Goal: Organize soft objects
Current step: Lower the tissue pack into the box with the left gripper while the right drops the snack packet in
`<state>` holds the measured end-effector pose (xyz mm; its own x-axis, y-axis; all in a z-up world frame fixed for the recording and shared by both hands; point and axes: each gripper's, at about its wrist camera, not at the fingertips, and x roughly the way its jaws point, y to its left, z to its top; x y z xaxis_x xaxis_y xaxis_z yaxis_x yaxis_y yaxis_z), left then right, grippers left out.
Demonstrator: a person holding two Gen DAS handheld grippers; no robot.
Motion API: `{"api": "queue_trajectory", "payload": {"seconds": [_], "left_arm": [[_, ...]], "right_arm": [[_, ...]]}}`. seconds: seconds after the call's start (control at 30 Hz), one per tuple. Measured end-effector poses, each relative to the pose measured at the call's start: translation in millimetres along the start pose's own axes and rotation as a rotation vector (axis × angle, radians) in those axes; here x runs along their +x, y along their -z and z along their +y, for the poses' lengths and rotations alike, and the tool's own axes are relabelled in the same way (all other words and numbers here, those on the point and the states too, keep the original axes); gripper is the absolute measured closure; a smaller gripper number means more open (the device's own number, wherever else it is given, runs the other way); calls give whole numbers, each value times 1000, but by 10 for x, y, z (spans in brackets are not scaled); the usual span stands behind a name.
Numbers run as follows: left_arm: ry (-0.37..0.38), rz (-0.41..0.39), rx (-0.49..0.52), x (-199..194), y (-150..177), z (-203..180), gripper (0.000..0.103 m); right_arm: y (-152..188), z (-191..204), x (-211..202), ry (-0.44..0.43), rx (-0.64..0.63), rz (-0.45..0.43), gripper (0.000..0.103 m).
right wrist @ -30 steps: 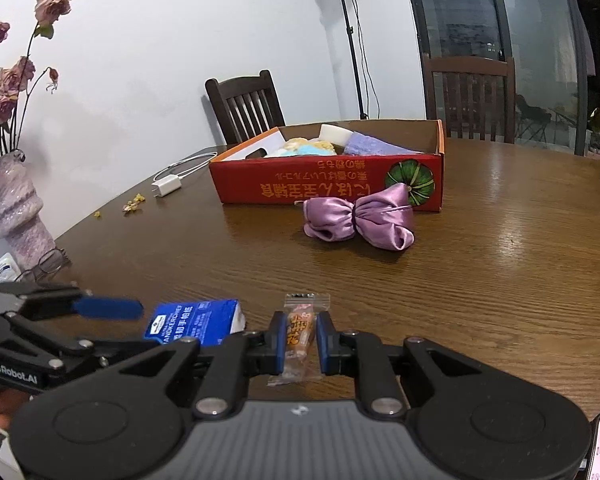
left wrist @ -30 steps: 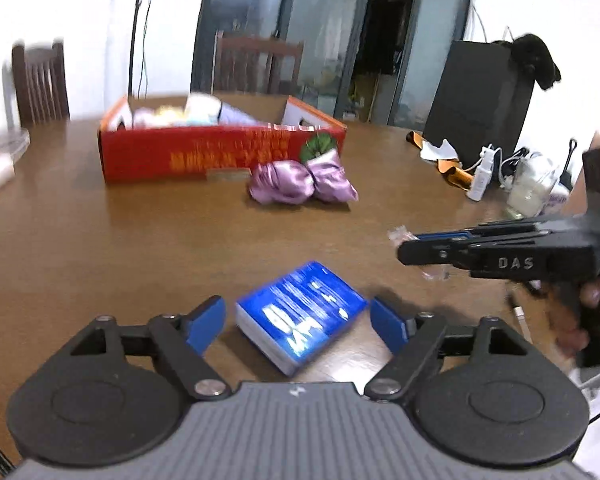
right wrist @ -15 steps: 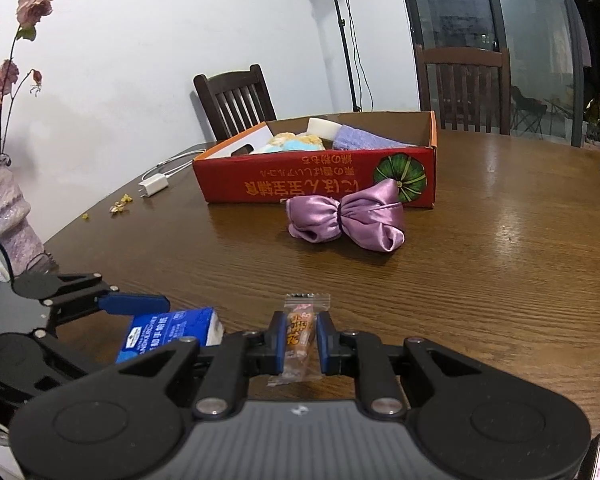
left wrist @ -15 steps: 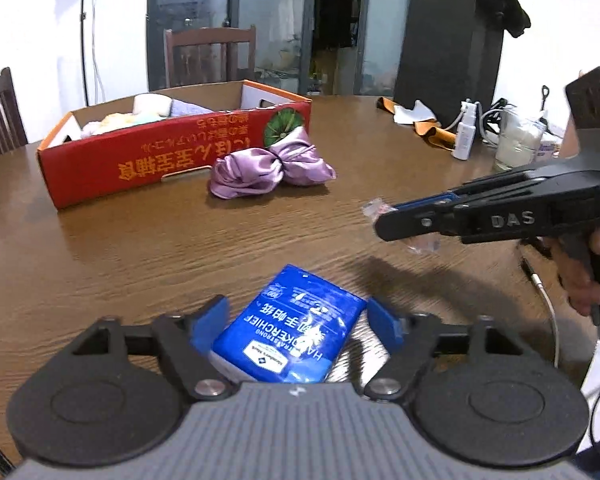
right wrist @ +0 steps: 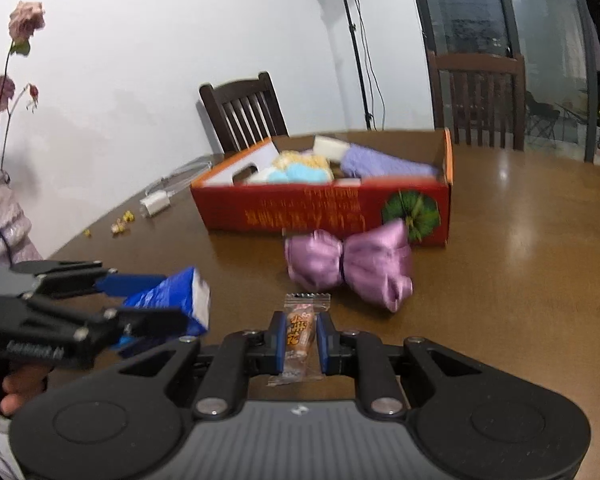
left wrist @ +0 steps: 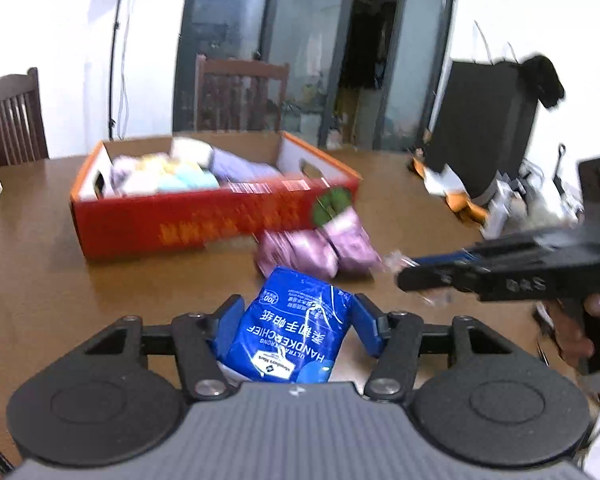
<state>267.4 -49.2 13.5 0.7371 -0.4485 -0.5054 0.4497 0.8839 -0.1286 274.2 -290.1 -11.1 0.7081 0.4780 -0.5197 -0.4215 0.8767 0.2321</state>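
Note:
My left gripper [left wrist: 296,312] is shut on a blue tissue pack [left wrist: 290,332] and holds it above the table; the pack also shows in the right wrist view [right wrist: 172,300]. My right gripper [right wrist: 299,334] is shut on a small clear snack packet [right wrist: 299,336]. A purple satin bow [right wrist: 348,268] lies on the table against the front of a red cardboard box [right wrist: 324,210]. The box holds several soft items, among them a purple cloth [right wrist: 384,164]. The bow [left wrist: 316,246] and the box [left wrist: 204,220] also show in the left wrist view.
The wooden table [right wrist: 520,280] carries a white charger with cable [right wrist: 156,202] and crumbs at the left. A vase with pink flowers [right wrist: 4,216] stands at the far left. Chairs [right wrist: 244,112] stand behind. Bottles and clutter [left wrist: 500,204] sit at the right.
My left gripper has closed on the blue tissue pack and lifted it off the table, moving toward the box. My right gripper, still holding the snack packet, has moved closer to the bow.

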Motion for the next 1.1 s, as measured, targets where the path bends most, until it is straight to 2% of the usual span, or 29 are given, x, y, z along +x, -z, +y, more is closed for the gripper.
{"api": "queue_trajectory", "payload": {"seconds": [0.1, 0.23, 0.33, 0.4, 0.53, 0.6, 0.67, 0.77, 0.83, 0.97, 1.1], "left_arm": [[-23, -19, 1, 129, -309, 151, 43], [-14, -67, 39, 369, -764, 303, 43], [-17, -62, 38, 665, -1067, 421, 43], [-29, -30, 8, 918, -1238, 511, 43], [-83, 41, -17, 1401, -1366, 619, 42], [-125, 63, -36, 1535, -1350, 676, 43], [-149, 74, -62, 1594, -1309, 761, 37], [-87, 67, -104, 1544, -1262, 891, 26], [-104, 52, -100, 1465, -1273, 921, 26], [-134, 12, -91, 1207, -1355, 953, 26], [-156, -39, -74, 822, -1424, 885, 24]], "right_arm": [[-291, -43, 33, -7, -35, -32, 88], [-780, -126, 173, -23, -85, -45, 88], [-1189, -238, 416, -44, -82, -45, 88], [-1417, -345, 655, -58, -47, -26, 87], [-1705, -541, 1230, -78, 50, 52, 87], [-1726, -553, 1488, -72, 69, 90, 86], [-1682, -565, 1645, -52, 80, 115, 86], [-1624, -633, 1790, -66, 128, 139, 78], [-1608, -666, 1799, -81, 149, 134, 70], [-1646, -626, 1667, -64, 131, 107, 70], [-1726, -550, 1285, -39, 86, 57, 64]]}}
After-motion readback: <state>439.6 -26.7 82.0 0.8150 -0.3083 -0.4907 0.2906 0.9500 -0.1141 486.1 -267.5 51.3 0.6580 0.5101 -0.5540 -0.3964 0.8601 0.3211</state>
